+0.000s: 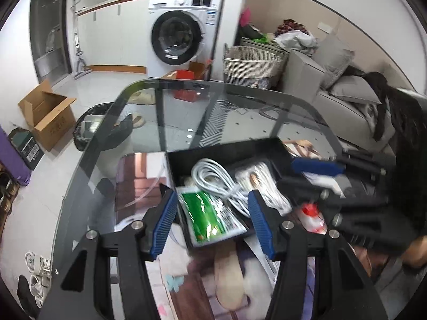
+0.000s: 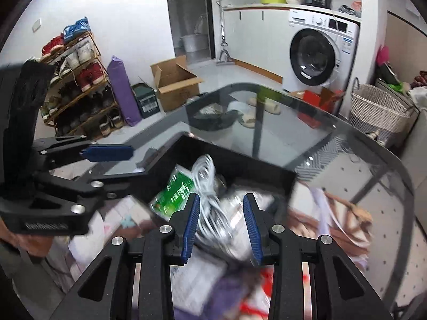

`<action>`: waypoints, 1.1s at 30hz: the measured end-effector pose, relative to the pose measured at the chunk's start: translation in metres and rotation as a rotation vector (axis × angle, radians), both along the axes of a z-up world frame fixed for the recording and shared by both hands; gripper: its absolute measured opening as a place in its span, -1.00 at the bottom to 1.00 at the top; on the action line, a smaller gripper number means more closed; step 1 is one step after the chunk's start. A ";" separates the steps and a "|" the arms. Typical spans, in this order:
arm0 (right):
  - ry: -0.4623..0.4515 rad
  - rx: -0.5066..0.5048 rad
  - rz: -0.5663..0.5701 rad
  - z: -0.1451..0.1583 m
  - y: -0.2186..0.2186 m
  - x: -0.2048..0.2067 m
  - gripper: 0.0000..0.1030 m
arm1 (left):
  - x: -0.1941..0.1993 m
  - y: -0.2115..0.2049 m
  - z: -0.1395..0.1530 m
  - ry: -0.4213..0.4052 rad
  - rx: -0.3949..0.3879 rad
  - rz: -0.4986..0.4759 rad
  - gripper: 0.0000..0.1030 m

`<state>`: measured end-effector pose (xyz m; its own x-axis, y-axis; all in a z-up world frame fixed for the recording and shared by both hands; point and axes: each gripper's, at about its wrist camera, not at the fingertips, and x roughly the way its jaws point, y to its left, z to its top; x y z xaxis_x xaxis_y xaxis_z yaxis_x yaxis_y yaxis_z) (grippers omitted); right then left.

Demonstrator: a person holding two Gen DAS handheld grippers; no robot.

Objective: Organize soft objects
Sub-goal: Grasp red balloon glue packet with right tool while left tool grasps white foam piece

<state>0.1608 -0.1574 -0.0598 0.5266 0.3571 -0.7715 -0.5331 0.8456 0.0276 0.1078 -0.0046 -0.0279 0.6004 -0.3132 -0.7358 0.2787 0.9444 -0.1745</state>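
Note:
A black tray (image 1: 213, 153) sits on a glass table (image 1: 240, 112). It holds a green sachet (image 1: 206, 213), a coiled white cable (image 1: 218, 178) and a clear packet (image 1: 264, 184). My left gripper (image 1: 212, 205) is open just above the sachet at the tray's near edge. My right gripper (image 2: 221, 205) is open over the cable (image 2: 210, 194) and the blurred clear packet (image 2: 237, 221); nothing is between its pads. In the left wrist view the right gripper (image 1: 320, 178) sits at the tray's right side. In the right wrist view the left gripper (image 2: 112, 168) sits at the tray's (image 2: 253, 170) left side.
A red and white packet (image 1: 312, 217) lies right of the tray. Slippers (image 1: 232, 280) and soft items show below the glass. A wicker basket (image 1: 250, 65), washing machine (image 1: 181, 32), cardboard box (image 1: 48, 114), sofa (image 1: 355, 98) and shoe rack (image 2: 80, 85) surround the table.

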 end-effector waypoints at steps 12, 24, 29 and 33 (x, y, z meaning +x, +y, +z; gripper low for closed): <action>0.279 -0.019 -0.206 -0.056 -0.086 -0.005 0.02 | -0.043 -0.051 -0.061 0.234 0.121 -0.264 0.11; 0.253 -0.167 -0.148 -0.085 -0.065 -0.012 0.02 | -0.048 -0.066 -0.083 0.262 0.235 -0.285 -0.30; 0.275 -0.167 -0.054 -0.085 -0.050 -0.034 -0.02 | -0.045 -0.038 -0.080 0.262 0.228 -0.216 -0.30; 0.289 -0.191 0.051 -0.084 -0.029 -0.057 -0.02 | -0.046 -0.020 -0.080 0.260 0.232 -0.158 -0.30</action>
<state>0.1041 -0.1860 -0.1440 0.2616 0.2122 -0.9416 -0.5683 0.8224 0.0274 0.0621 -0.0247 -0.1078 0.3417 -0.1941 -0.9196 0.3981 0.9162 -0.0455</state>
